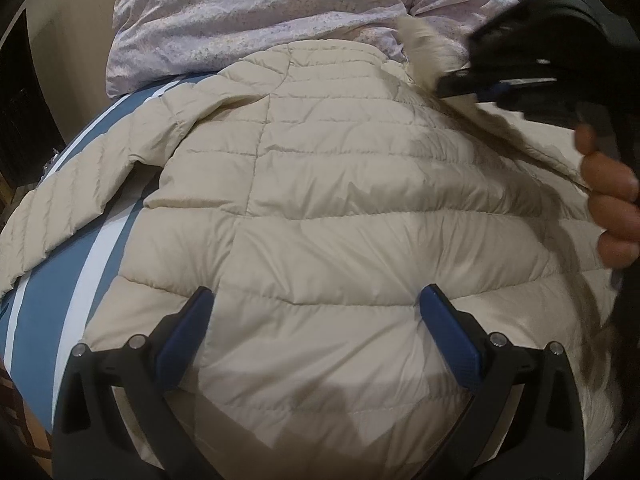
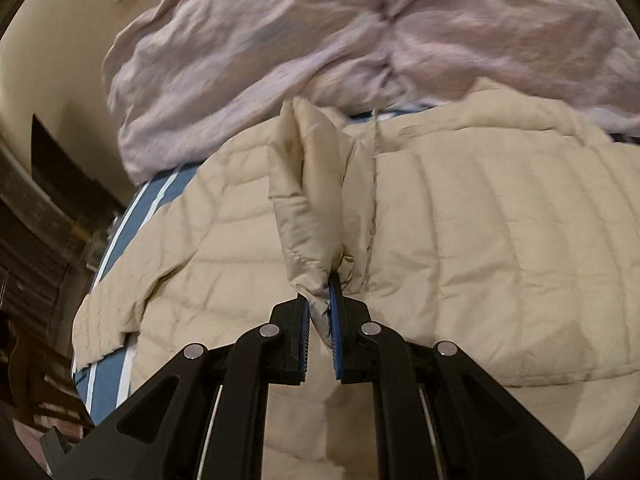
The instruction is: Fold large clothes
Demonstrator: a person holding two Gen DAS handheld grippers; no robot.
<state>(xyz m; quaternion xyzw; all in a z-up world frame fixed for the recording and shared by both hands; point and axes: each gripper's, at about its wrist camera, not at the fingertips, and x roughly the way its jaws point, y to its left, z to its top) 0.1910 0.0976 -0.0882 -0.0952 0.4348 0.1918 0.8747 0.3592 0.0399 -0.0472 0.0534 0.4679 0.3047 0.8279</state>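
A cream quilted puffer jacket [image 1: 320, 200] lies back-up on a blue and white striped bed cover [image 1: 48, 312], one sleeve [image 1: 72, 200] stretched left. My left gripper [image 1: 316, 300] is open and empty, hovering over the jacket's lower back. My right gripper [image 2: 320, 300] is shut on a fold of the cream jacket [image 2: 312, 208], lifting it above the rest of the jacket [image 2: 480, 240]. In the left wrist view the right gripper [image 1: 452, 88] sits at the upper right by the fur-trimmed hood [image 1: 428, 48].
A crumpled lilac quilt [image 1: 260, 12] is heaped behind the jacket, also in the right wrist view [image 2: 320, 32]. Dark wooden furniture [image 2: 36, 232] stands to the left of the bed. The person's fingers [image 1: 612, 200] hold the right gripper's handle.
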